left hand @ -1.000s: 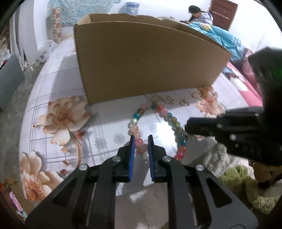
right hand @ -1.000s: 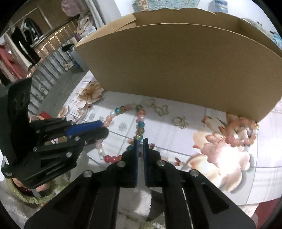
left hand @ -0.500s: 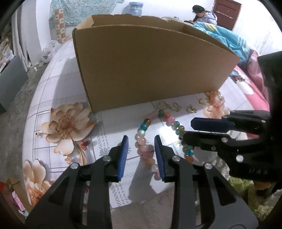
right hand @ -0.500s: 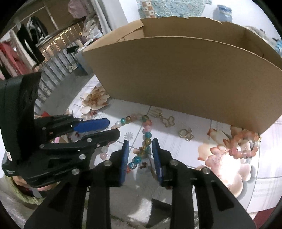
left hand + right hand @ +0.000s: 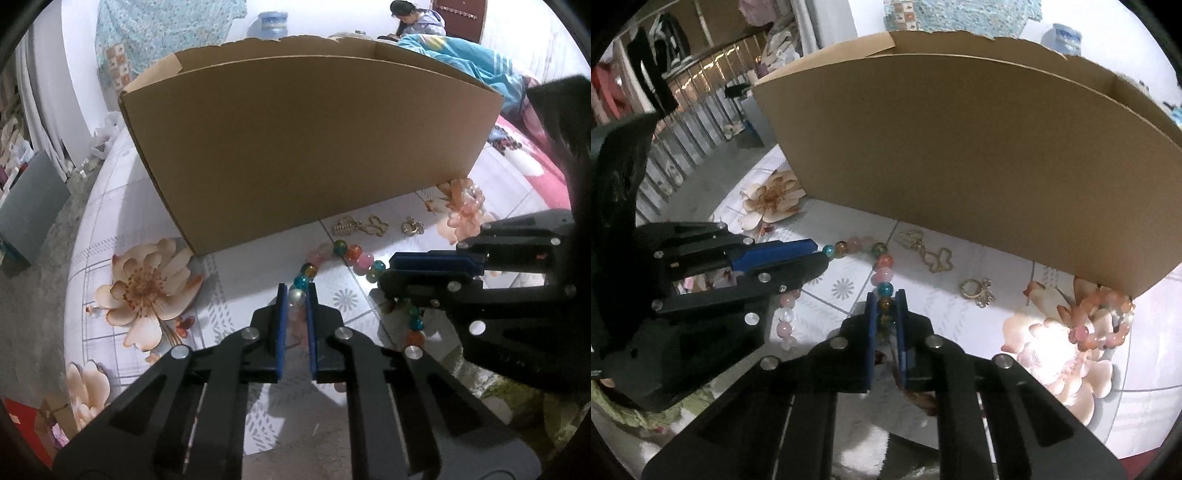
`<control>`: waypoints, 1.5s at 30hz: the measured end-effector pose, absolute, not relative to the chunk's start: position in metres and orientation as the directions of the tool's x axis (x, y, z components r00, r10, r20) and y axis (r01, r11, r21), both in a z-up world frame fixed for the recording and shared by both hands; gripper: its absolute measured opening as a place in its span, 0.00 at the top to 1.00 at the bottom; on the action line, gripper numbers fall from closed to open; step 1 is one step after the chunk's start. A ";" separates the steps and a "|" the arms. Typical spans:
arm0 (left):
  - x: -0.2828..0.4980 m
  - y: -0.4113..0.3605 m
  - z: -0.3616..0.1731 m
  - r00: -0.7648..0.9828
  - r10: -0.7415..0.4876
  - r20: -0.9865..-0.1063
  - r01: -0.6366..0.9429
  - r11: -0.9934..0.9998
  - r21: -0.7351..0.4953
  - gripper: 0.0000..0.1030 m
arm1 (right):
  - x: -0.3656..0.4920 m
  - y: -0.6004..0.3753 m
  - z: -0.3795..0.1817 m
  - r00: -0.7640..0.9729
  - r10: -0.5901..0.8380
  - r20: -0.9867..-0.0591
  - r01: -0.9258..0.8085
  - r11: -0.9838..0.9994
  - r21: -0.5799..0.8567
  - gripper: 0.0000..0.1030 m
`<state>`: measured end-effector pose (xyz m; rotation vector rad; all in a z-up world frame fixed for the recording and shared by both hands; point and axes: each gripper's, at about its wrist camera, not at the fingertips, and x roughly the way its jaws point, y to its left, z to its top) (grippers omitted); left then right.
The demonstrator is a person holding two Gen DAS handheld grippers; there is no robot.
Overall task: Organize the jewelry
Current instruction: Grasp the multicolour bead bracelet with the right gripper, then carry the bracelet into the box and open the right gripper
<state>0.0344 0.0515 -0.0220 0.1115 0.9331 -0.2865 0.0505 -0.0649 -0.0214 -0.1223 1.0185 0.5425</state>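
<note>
A strand of pink, teal, amber and clear beads [image 5: 354, 253] [image 5: 884, 260] lies looped on the flowered tablecloth, in front of a tall cardboard box [image 5: 314, 147] [image 5: 960, 166]. My left gripper [image 5: 295, 291] [image 5: 816, 254] is closing on the loop's left side, with a clear bead and a pink bead pinched between its blue pads. On the loop's right side my right gripper [image 5: 886, 299] [image 5: 388, 271] is closing too, an amber bead between its pads. The strand's near end is hidden under both grippers.
Gold charms [image 5: 376, 225] [image 5: 938, 260] and a gold ring [image 5: 412, 227] [image 5: 975, 290] lie by the box's foot. A pink bead bracelet [image 5: 1104, 321] rests on a flower print at right. A person sits far behind the box. A fuzzy green cloth lies at the near edge.
Half a second ago both pairs of jaws stood wider apart around the strand; now both have narrowed onto its beads. Both hands stayed almost in place.
</note>
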 end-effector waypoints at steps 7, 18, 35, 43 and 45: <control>0.028 0.057 -0.011 0.572 -0.233 -0.787 0.295 0.953 -0.068 0.92 | 0.049 -0.078 -0.011 0.412 0.421 -0.808 -0.463 0.861 0.213 0.90; 0.005 0.056 0.055 0.640 -0.325 -0.696 0.324 0.936 -0.138 0.92 | 0.031 -0.100 0.039 0.476 0.507 -0.719 -0.481 0.834 0.270 0.90; 0.108 0.070 0.171 0.751 -0.367 -0.550 0.367 0.923 -0.114 0.92 | 0.160 -0.081 0.136 0.445 0.632 -0.635 -0.582 0.743 0.331 0.90; 0.169 0.084 0.096 0.627 -0.293 -0.722 0.297 0.946 -0.126 0.92 | 0.228 -0.046 0.069 0.241 0.541 -0.806 -0.516 0.775 0.366 0.90; 0.173 0.085 0.084 0.600 -0.279 -0.750 0.292 0.949 -0.120 0.92 | 0.237 -0.040 0.059 0.208 0.516 -0.831 -0.511 0.782 0.358 0.90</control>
